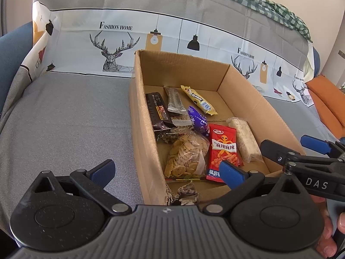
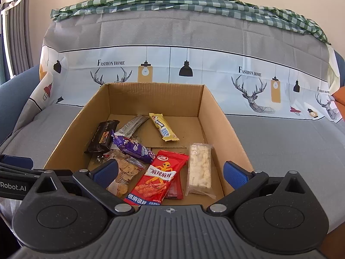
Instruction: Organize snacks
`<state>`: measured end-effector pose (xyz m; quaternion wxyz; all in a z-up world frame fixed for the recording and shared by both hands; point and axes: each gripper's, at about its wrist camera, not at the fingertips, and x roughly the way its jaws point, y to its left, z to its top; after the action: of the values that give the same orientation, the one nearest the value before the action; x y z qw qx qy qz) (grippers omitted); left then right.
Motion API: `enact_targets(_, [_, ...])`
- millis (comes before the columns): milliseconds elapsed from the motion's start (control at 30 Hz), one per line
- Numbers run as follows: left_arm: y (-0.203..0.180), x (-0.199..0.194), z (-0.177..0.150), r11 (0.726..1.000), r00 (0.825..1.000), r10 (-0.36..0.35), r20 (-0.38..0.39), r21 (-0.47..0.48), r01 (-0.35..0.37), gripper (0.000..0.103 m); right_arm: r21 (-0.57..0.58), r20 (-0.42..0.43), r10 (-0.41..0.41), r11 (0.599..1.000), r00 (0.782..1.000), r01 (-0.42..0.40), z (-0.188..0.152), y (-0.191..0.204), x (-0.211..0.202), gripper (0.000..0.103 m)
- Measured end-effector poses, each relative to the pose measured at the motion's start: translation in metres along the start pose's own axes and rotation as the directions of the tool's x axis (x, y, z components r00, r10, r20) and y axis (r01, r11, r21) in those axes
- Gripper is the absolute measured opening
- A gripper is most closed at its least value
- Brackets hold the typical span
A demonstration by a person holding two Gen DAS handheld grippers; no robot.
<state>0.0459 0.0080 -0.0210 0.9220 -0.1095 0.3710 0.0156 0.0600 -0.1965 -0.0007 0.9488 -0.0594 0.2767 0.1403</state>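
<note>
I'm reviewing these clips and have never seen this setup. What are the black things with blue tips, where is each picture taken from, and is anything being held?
They are two hand-held grippers, one in each of a person's hands, each carrying a camera that looks along its own fingers. One picture is from the left gripper, the other from the right gripper. Both stand open and hold nothing. The right one also shows at the edge of the left view. Ahead, a cardboard box sits on a grey cover and holds snacks: a red spicy packet, a bag of crackers, a pale bar, a yellow bar, a purple wrapper and dark packets.
</note>
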Motion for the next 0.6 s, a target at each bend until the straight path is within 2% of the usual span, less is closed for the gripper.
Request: enact_targets(600, [-0.0001,0.0000,-0.0006,1.000,1.000,-0.004,-0.006,-0.008,0.004,0.102,-0.002,-0.002,-0.001,1.000,1.000,0.001,0.0003,0.0014,0.0004,0.102])
